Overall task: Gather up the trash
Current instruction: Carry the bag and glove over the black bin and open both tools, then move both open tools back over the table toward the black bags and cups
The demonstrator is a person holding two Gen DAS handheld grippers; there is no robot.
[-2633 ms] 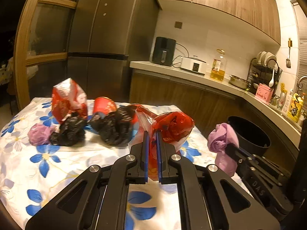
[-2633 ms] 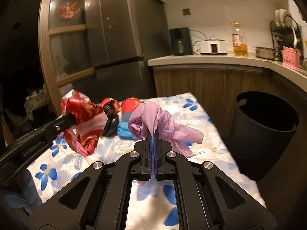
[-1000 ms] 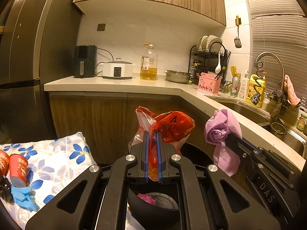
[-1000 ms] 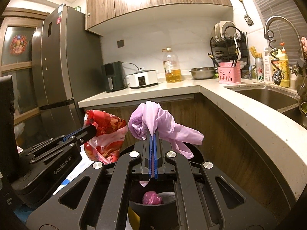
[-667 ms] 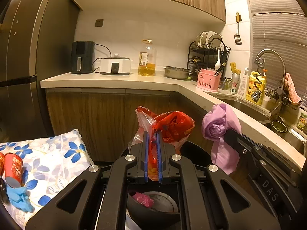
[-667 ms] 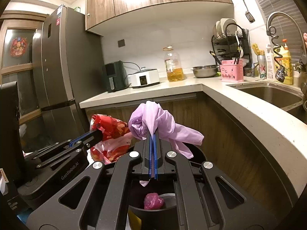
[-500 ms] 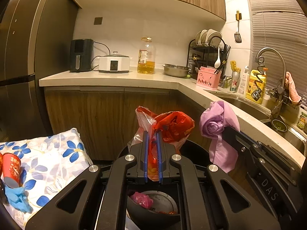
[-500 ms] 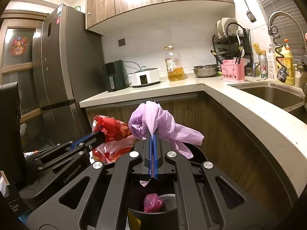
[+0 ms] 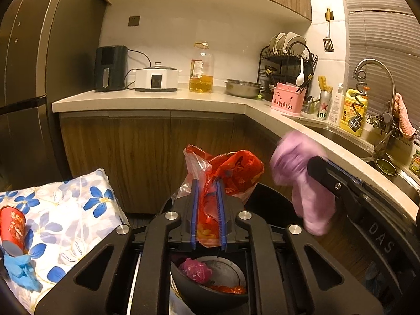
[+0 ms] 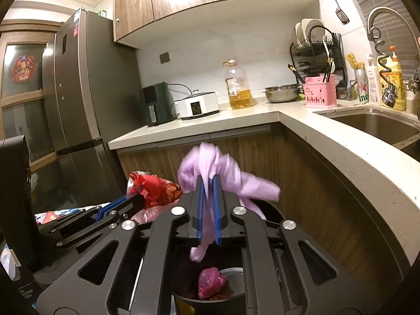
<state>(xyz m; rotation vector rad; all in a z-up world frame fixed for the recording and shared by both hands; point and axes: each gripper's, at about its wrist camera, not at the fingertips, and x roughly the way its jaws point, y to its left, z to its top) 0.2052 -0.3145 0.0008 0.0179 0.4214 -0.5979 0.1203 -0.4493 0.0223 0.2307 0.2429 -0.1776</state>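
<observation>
My left gripper (image 9: 207,183) stands over the black trash bin (image 9: 210,292) with its jaws parted a little. A red plastic bag (image 9: 231,173) sits loose between them. My right gripper (image 10: 208,179) is beside it over the same bin (image 10: 210,296), jaws also parted. The crumpled purple bag (image 10: 218,169) is blurred and slipping between them; it also shows in the left wrist view (image 9: 302,181). A pink wad (image 10: 211,282) and red scraps lie in the bin.
A table with a blue-flowered cloth (image 9: 65,210) is at left, with a red paper cup (image 9: 11,225) and a blue glove (image 9: 21,270) on it. The counter (image 9: 157,99), cabinets and sink (image 10: 372,126) wrap behind and to the right. A fridge (image 10: 76,92) stands left.
Both grippers carried their bags from the table to above the bin. In the last half second both jaws have parted, and the purple bag has started to drop.
</observation>
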